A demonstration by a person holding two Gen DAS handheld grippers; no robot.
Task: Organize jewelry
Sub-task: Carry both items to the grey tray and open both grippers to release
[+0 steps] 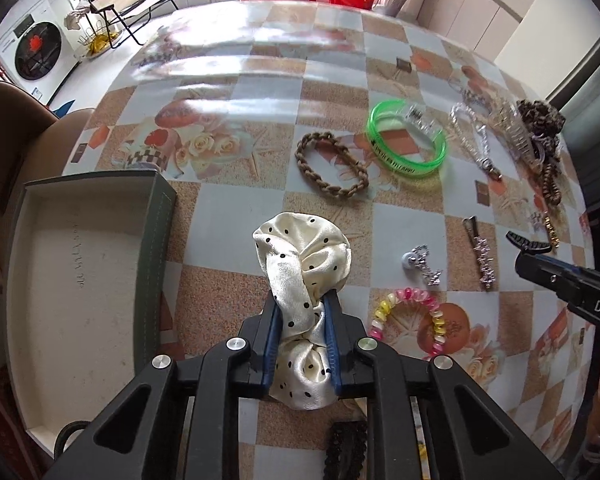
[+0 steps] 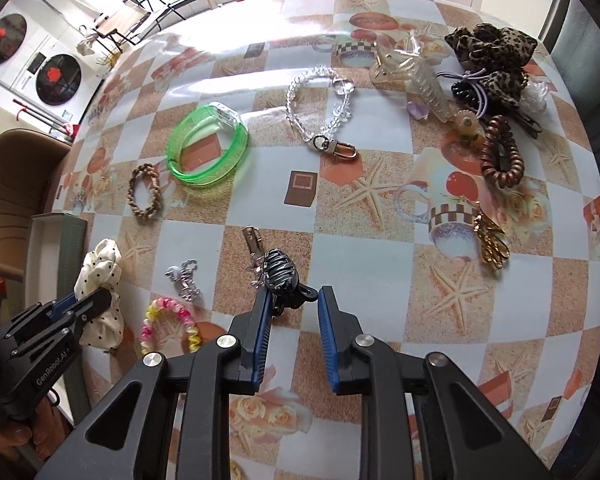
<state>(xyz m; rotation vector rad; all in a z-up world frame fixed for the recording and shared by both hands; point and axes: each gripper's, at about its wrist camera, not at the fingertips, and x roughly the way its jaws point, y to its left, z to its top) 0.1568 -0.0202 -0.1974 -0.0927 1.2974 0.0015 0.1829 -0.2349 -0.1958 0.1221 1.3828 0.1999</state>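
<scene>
My left gripper [image 1: 302, 300] is shut on a cream polka-dot scrunchie [image 1: 304, 256] and holds it just right of the open grey box [image 1: 80, 280]. The scrunchie [image 2: 102, 276] and left gripper [image 2: 88, 304] also show in the right wrist view. My right gripper [image 2: 292, 300] is open, with a black claw clip [image 2: 282, 276] against its left finger; whether the clip rests on the table I cannot tell. The right gripper [image 1: 528, 246] shows in the left wrist view with the clip at its tip. A green bangle [image 1: 406, 138], braided bracelet [image 1: 332, 164] and pink coil tie [image 1: 408, 320] lie on the table.
A crystal chain [image 2: 324, 108], clear claw clip [image 2: 416, 72], leopard scrunchie [image 2: 496, 56], brown coil tie [image 2: 500, 152], gold piece [image 2: 490, 242], silver barrette [image 1: 480, 252] and small charm [image 1: 422, 264] lie on the patterned tablecloth [image 2: 360, 208]. A brown chair [image 1: 8, 140] stands left.
</scene>
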